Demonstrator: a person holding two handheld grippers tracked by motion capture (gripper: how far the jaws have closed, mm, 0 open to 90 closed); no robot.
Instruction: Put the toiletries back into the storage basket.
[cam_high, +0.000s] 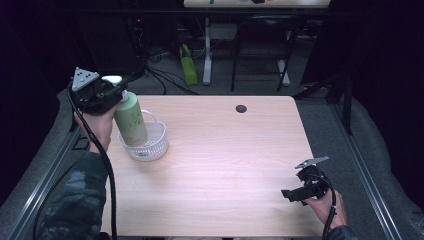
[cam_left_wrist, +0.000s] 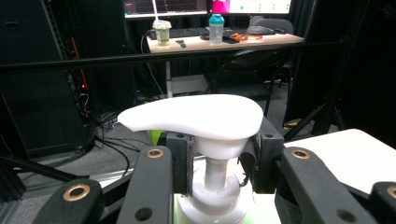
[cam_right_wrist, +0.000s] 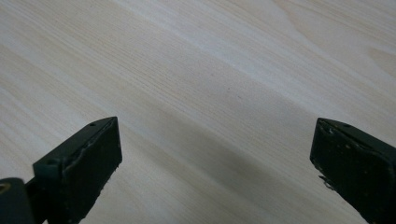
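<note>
Leaning in a clear basket (cam_high: 150, 145), the pale-green pump bottle (cam_high: 131, 120) wears a white head.

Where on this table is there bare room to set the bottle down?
The table is bare across its middle, from the basket over to the right gripper, and along the front edge. The far right holds a dark round spot. The far left corner is crowded: the left gripper holds the bottle in the basket.

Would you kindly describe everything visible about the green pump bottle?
The pump bottle is pale green, smooth plastic by its look, with a white pump head on a white neck and collar. It leans, its base inside the clear basket at the table's far left. The left gripper is shut on its neck, beneath the spout.
</note>
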